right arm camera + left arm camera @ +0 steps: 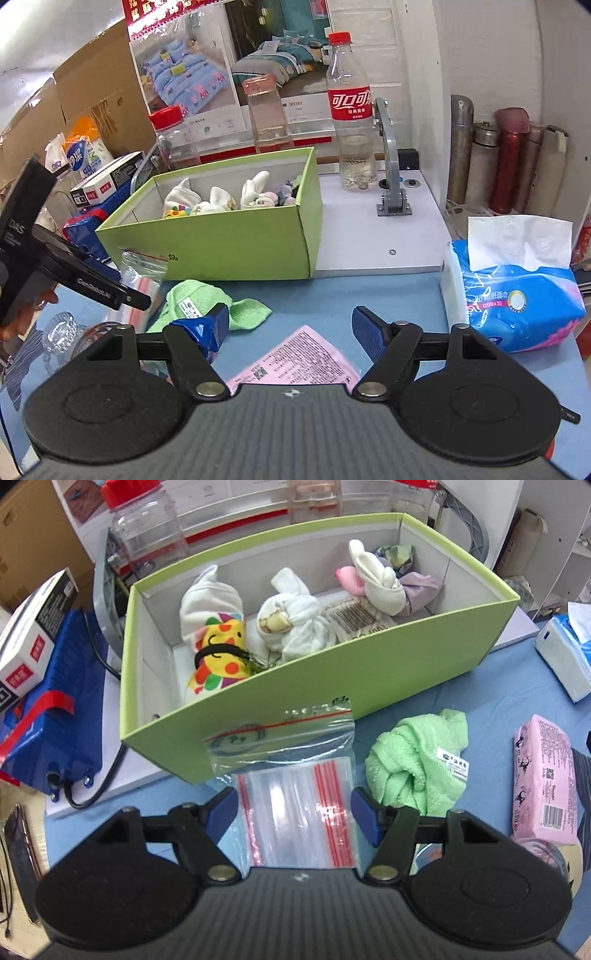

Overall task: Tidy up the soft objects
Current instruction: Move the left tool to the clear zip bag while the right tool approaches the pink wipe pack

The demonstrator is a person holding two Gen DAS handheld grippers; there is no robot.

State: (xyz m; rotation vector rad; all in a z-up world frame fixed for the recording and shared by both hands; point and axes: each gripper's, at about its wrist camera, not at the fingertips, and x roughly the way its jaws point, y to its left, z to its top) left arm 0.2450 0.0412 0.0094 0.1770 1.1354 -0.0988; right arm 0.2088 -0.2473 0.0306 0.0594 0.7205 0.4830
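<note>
- The left tool [293, 808] is spread wide around a pack of zip bags [295, 812], which leans on the green box [332, 686]; no grip is seen yet.
- Judged in hand: picking up the pack, which calls for closing on it.
- Knotted socks [291, 616] and a spotted cloth bundle [218, 650] are held in the box.
- A green towel [417, 764] lies on the blue bench [498, 701] beside the box.
- The right tool [290, 328] is wide and empty.

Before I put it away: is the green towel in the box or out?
Out. The towel lies on the blue table, beside the box.
</note>
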